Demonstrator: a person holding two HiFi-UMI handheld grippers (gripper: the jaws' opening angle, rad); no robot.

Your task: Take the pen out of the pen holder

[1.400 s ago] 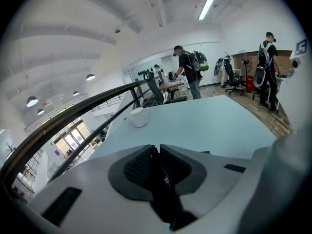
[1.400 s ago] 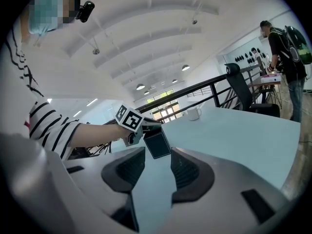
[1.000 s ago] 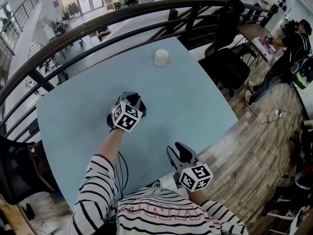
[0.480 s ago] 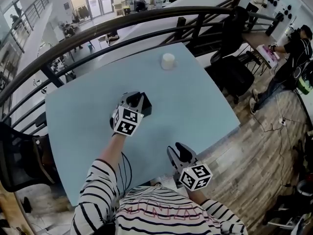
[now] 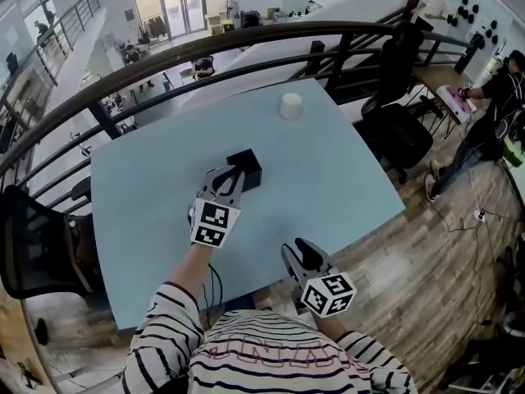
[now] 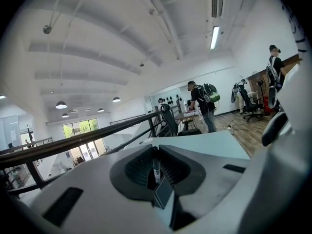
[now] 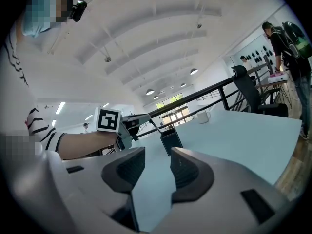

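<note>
A black square pen holder [image 5: 246,169] stands near the middle of the light blue table [image 5: 336,171]. My left gripper [image 5: 230,176] hovers just in front of it, raised off the table. In the left gripper view its jaws [image 6: 156,165] are shut on a thin pen [image 6: 156,171]. The right gripper view shows that pen [image 7: 149,123] slanting from the left gripper [image 7: 138,119] down toward the top of the holder [image 7: 171,141]; whether its tip still reaches inside the holder I cannot tell. My right gripper [image 5: 299,249] is at the table's near edge, and its jaws [image 7: 157,165] are open and empty.
A white cup [image 5: 290,105] sits at the table's far side. A dark curved railing [image 5: 205,43] runs behind the table. A black chair [image 5: 37,253] stands to the left. People stand by desks on the wooden floor at the right [image 5: 500,80].
My left gripper has pulled up and back toward me, uncovering the black pen holder that it hid before. The right gripper has shifted only slightly.
</note>
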